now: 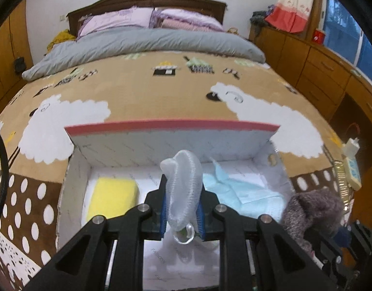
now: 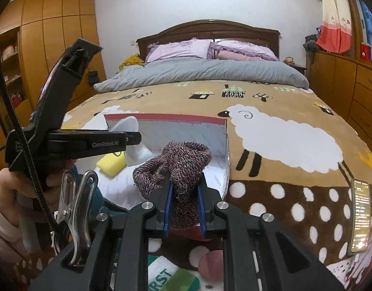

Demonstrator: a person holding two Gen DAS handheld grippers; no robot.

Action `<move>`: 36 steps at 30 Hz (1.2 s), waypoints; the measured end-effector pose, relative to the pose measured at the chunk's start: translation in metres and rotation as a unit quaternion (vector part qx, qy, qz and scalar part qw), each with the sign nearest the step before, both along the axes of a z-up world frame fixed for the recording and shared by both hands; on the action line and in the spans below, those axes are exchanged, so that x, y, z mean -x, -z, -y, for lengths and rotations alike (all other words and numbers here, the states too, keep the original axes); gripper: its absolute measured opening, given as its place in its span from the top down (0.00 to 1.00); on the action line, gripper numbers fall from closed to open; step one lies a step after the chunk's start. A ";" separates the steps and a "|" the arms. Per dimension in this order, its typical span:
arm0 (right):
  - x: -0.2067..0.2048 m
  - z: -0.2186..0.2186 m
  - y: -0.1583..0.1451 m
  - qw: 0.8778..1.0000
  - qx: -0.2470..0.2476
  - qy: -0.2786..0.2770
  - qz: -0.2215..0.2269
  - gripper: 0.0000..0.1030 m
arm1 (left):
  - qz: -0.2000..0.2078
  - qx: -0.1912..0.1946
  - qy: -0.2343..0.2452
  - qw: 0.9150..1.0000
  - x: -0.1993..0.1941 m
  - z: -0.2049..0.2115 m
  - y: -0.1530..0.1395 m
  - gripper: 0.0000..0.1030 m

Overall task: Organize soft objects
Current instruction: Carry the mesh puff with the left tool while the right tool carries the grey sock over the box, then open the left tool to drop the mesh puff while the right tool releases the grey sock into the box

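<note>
Landmark: the white cardboard box (image 1: pixel 74 174) on the sheep-print blanket (image 1: pixel 142 97), lid propped up at its far wall.

Left gripper (image 1: pixel 182 208) has its fingers clamped on a white mesh bath pouf (image 1: pixel 183 186), hanging over the box middle, loop cord dangling at the bottom. Right gripper (image 2: pixel 184 205) has its fingers clamped on a purple-grey knit sock (image 2: pixel 178 167), hovering over the box's near-right corner, cuff flopped over to the left.

Step in hand, my read: drop both into the box.
- Pouf: lower into the gap between the yellow sponge (image 1: pixel 113 197) at the box's left and the light-blue cloth (image 1: pixel 244 191) at the box's right. Get low before opening, mesh springs back and could roll.
- Watch the loop cord, it may snag on a finger pad on release.
- Sock: move further inside the box wall first; right now it looks close to the edge, so an early release may drape it over the rim.
- Two grippers are close over one box; release one at a time to avoid a bump.

Counts:
- box: 1
- pouf: 1, held
- knit sock: 1, held
- sponge: 1, in box
- blue cloth: 1, in box (could be a folded sheet, can't tell)
- phone (image 2: pixel 360 218): 1, on the blanket right of the box
- round pink item (image 2: pixel 211 265) and green-white pack (image 2: pixel 173 278): 1 each, on the blanket in front of the box, partly hidden
</note>
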State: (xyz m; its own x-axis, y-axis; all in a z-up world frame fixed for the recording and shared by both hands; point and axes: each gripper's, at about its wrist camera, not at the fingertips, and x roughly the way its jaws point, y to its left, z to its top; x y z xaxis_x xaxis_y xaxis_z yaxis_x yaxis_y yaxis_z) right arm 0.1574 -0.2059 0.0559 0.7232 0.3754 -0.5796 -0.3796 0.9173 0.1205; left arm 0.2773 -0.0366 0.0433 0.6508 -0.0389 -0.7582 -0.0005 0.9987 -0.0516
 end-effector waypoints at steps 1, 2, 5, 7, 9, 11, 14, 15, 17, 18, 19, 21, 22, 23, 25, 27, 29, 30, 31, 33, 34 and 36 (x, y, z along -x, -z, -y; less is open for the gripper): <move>-0.002 0.000 0.002 1.000 0.001 0.000 -0.003 0.82 | 0.000 -0.001 -0.002 1.000 -0.001 0.000 0.001 0.81; -0.003 0.000 0.005 1.000 0.002 0.001 -0.005 0.82 | 0.000 -0.002 -0.003 1.000 0.000 0.000 0.000 0.81; -0.007 0.000 0.011 1.000 0.002 0.003 -0.011 0.82 | -0.011 -0.018 -0.007 1.000 -0.003 0.004 0.002 0.81; -0.010 0.001 0.015 1.000 0.002 0.005 -0.019 0.82 | -0.019 -0.024 -0.012 0.999 -0.005 0.005 0.004 0.81; -0.013 0.001 0.018 1.000 0.001 0.008 -0.025 0.82 | -0.031 -0.024 -0.016 0.999 -0.008 0.006 0.006 0.81; -0.013 0.001 0.018 1.000 0.001 0.007 -0.024 0.82 | -0.039 -0.026 -0.017 0.999 -0.009 0.007 0.007 0.81; -0.013 0.001 0.020 1.000 0.004 0.007 -0.021 0.82 | -0.043 -0.035 -0.019 0.998 -0.011 0.009 0.008 0.81; -0.014 0.000 0.019 1.000 0.003 0.006 -0.021 0.82 | -0.044 -0.036 -0.019 0.998 -0.012 0.009 0.008 0.81; -0.015 0.001 0.021 1.000 0.000 0.006 -0.021 0.82 | -0.045 -0.037 -0.018 0.998 -0.011 0.010 0.008 0.80; -0.014 0.002 0.021 1.000 -0.002 0.005 -0.021 0.82 | -0.044 -0.039 -0.018 0.998 -0.011 0.011 0.008 0.78; -0.013 0.002 0.021 1.000 -0.005 0.004 -0.021 0.82 | -0.044 -0.040 -0.018 0.998 -0.012 0.011 0.008 0.73; -0.012 0.004 0.022 1.000 -0.011 0.003 -0.022 0.82 | -0.045 -0.040 -0.017 0.998 -0.012 0.012 0.007 0.68; -0.012 0.005 0.022 1.000 -0.013 0.002 -0.022 0.81 | -0.045 -0.040 -0.017 0.998 -0.012 0.012 0.007 0.65; -0.012 0.005 0.022 1.000 -0.015 0.001 -0.021 0.79 | -0.045 -0.040 -0.017 0.998 -0.012 0.012 0.007 0.61; -0.011 0.006 0.022 1.000 -0.017 0.000 -0.020 0.77 | -0.044 -0.041 -0.015 0.998 -0.011 0.013 0.006 0.58; -0.010 0.006 0.021 1.000 -0.021 0.001 -0.018 0.73 | -0.042 -0.043 -0.014 0.998 -0.010 0.014 0.006 0.56; -0.009 0.006 0.020 1.000 -0.026 0.001 -0.015 0.68 | -0.041 -0.045 -0.017 0.998 -0.009 0.014 0.005 0.51; -0.008 0.007 0.019 1.000 -0.028 0.000 -0.013 0.67 | -0.040 -0.044 -0.020 0.998 -0.008 0.013 0.004 0.50; -0.007 0.007 0.018 1.000 -0.029 0.000 -0.011 0.65 | -0.038 -0.043 -0.022 0.998 -0.008 0.012 0.003 0.50; -0.006 0.006 0.017 0.999 -0.031 -0.003 -0.007 0.60 | -0.036 -0.041 -0.024 0.998 -0.006 0.011 0.001 0.49; -0.005 0.005 0.016 0.999 -0.032 -0.005 -0.005 0.58 | -0.035 -0.041 -0.023 0.998 -0.005 0.011 -0.001 0.49; -0.003 0.004 0.015 0.999 -0.033 -0.009 0.000 0.57 | -0.032 -0.043 -0.020 0.998 -0.002 0.011 -0.004 0.47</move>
State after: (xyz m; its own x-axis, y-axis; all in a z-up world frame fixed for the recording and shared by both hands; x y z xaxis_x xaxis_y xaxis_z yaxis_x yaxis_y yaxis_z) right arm 0.1602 -0.2096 0.0413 0.7163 0.4257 -0.5529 -0.3960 0.9004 0.1802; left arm 0.2797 -0.0475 0.0475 0.6005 0.0531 -0.7979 -0.0419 0.9985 0.0349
